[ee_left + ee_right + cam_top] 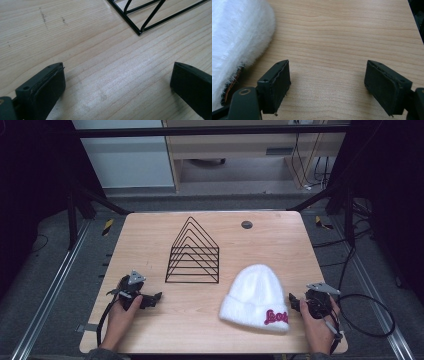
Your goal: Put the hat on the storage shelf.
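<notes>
High view: left gripper (156, 297) and right gripper (294, 302), both jaws apart and empty, flank one fluffy white knit hat (256, 292) and one black wire rack (193, 253) of nested peaks on the wooden table (150, 235). The hat lies flat at front right, crown pointing away, cuff toward the person. Left gripper view: rack corner (140, 31) ahead; right gripper view: hat (237, 37) just beside the left-hand jaw.

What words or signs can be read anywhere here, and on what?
Hat: pink script lettering on the cuff, starting with what looks like "Lo"; the rest is too blurred to read.
Rack, table, left gripper, right gripper: no text visible.
</notes>
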`<state>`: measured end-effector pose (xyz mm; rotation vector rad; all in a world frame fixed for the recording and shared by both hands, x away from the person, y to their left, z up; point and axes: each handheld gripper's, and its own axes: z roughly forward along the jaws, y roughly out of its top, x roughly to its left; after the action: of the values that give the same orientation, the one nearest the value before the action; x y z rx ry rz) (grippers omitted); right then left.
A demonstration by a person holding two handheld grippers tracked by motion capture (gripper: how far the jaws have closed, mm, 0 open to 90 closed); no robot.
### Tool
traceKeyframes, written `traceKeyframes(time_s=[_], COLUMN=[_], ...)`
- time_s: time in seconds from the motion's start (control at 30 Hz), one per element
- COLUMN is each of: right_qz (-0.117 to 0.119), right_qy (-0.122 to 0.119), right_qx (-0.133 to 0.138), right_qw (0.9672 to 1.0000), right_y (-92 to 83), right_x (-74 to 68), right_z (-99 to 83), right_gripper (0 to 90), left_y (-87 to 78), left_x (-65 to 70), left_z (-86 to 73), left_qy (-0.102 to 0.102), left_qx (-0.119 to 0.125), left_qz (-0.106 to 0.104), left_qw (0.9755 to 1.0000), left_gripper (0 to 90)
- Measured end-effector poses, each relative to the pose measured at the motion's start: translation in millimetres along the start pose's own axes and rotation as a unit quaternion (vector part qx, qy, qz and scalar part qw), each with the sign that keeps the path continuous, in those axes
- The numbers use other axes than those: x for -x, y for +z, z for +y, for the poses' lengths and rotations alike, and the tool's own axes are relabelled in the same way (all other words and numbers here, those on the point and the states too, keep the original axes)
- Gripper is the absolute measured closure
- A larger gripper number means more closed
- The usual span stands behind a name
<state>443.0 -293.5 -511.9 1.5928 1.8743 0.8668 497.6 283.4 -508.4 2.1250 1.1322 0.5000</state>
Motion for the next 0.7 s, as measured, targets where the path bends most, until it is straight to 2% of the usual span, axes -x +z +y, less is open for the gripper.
traceKeyframes(time_s=[0.7], right_qz=[-0.002], right_qy=[0.002], right_qx=[0.0], right_qw=[1.0], right_y=[0.1], right_x=[-1.1], right_z=[0.3], right_gripper=[21.0], left_y=[0.0], left_x=[-0.3], left_z=[0.1], left_qy=[0.002], left_qx=[0.0], left_qz=[0.0], left_qw=[1.0], left_gripper=[0.0])
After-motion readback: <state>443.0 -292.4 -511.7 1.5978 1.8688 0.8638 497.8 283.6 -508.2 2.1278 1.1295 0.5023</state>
